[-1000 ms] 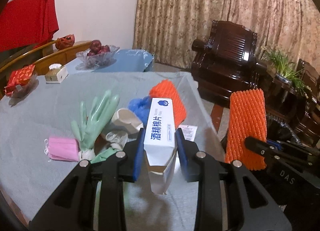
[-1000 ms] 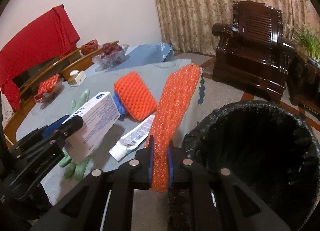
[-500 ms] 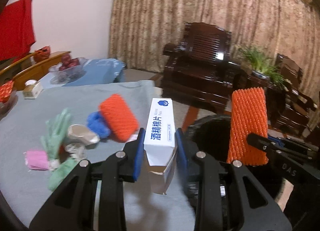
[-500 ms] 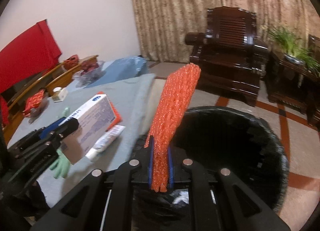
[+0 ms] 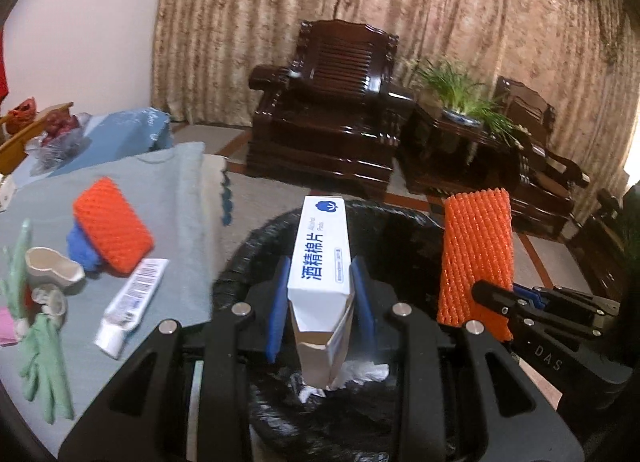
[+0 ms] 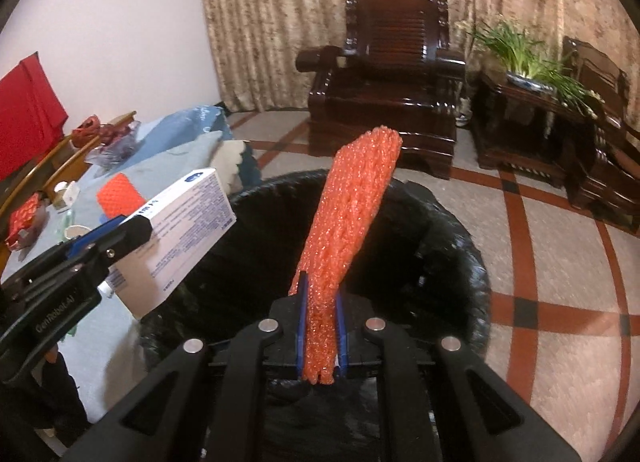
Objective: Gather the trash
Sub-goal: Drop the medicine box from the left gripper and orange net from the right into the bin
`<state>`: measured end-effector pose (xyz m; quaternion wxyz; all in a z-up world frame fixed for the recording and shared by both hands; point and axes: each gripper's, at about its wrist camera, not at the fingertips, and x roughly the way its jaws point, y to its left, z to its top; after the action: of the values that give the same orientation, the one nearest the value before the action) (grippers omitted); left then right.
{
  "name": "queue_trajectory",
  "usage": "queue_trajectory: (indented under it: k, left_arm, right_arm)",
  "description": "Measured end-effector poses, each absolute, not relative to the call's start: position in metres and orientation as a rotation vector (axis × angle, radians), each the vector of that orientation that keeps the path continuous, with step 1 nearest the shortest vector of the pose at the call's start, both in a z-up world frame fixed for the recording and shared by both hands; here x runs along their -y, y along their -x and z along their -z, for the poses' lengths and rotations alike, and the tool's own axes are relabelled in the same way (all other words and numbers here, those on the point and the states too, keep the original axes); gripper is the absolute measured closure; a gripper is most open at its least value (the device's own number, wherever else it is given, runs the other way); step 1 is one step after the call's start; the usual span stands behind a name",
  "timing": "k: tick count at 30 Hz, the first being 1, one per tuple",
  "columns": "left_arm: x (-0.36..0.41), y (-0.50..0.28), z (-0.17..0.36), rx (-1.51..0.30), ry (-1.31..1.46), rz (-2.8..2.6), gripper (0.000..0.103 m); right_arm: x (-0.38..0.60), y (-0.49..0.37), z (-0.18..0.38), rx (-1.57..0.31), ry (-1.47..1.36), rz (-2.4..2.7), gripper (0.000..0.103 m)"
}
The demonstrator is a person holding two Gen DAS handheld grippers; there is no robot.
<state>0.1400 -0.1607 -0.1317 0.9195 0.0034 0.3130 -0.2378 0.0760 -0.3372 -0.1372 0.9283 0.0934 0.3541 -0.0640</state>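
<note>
Left claw (image 5: 320,302): squeezing a white box (image 5: 322,258) between its blue pads, closed to the box's width; the box is standing upright with its torn lower end hanging down over the bin (image 5: 256,234).
Right claw (image 6: 320,326): pinching an orange foam net (image 6: 348,218) almost flat, the pads nearly meeting; the net is rising from the pads and leaning to the right over the bin's mouth.
Box from the right wrist: lying tilted over the bin's left rim, gripped by the left claw (image 6: 120,230).
Net from the left wrist: standing upright on the right, held low down by the right claw (image 5: 486,296).
Bin: lined with a black bag, sitting on the floor just beside the tabletop (image 5: 160,182); white crumpled paper (image 5: 360,374) is lying inside.
Tabletop: carrying a second orange net (image 5: 112,226) resting on something blue (image 5: 80,246), a tube (image 5: 132,302), a cup (image 5: 52,270) and green gloves (image 5: 44,362).
Background: an armchair (image 6: 384,82), a plant (image 6: 528,50) and a curtain (image 5: 400,2) are standing behind the bin.
</note>
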Motion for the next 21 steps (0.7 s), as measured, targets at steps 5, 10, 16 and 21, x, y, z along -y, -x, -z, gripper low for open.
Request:
queue_trajectory:
  k: [5, 10, 16, 21]
  left_arm:
    - [0.165, -0.144, 0.142, -0.679, 0.006, 0.506, 0.070]
    - [0.150, -0.150, 0.144, -0.700, 0.047, 0.488, 0.054]
    - [0.123, -0.146, 0.133, -0.649, 0.024, 0.397, 0.023]
    - [0.088, -0.141, 0.118, -0.608, 0.017, 0.302, 0.012]
  right_arm:
    - [0.346, -0.071, 0.145, -0.749, -0.199, 0.154, 0.087]
    - [0.348, -0.070, 0.147, -0.754, -0.198, 0.181, 0.062]
    - [0.341, -0.069, 0.136, -0.717, -0.175, 0.196, 0.008]
    - [0.325, -0.073, 0.121, -0.656, -0.179, 0.148, 0.006]
